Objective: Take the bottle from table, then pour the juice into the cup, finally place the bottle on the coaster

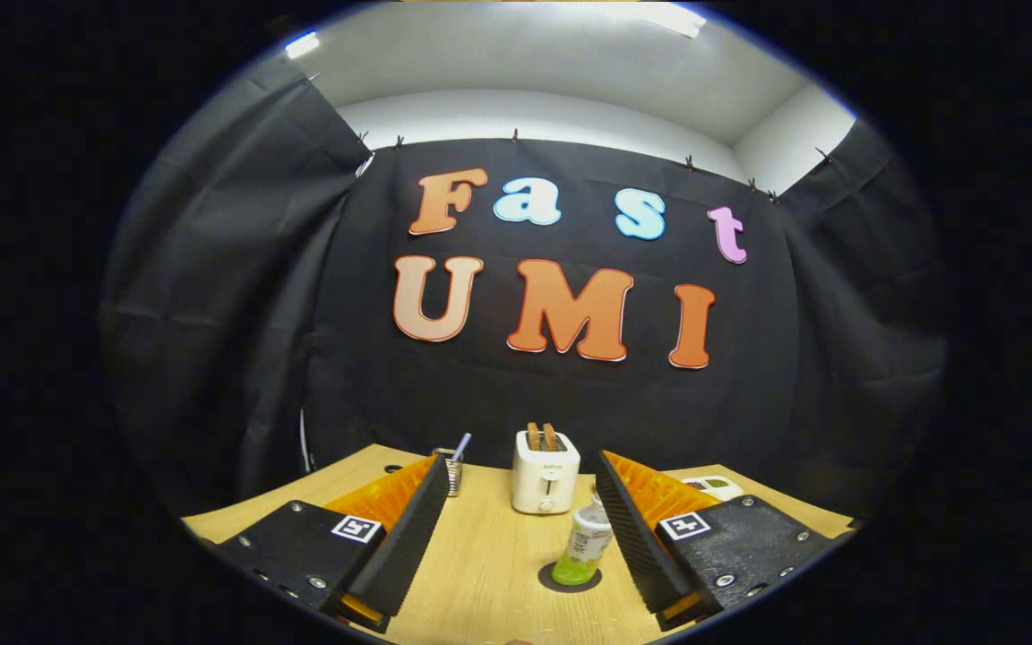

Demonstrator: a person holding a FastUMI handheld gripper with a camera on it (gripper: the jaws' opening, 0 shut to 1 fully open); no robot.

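Illumination comes from overhead: two ceiling lights burn out to white glare, and the pale upper wall is brightly washed. The black cloth wall absorbs light and reads dim, its folds faintly modelled. The wooden table is evenly lit with soft, short shadows. Focus is acceptable centrally; the toaster is sharp. Strong fisheye bending curves straight lines, and detail softens and darkens outward.
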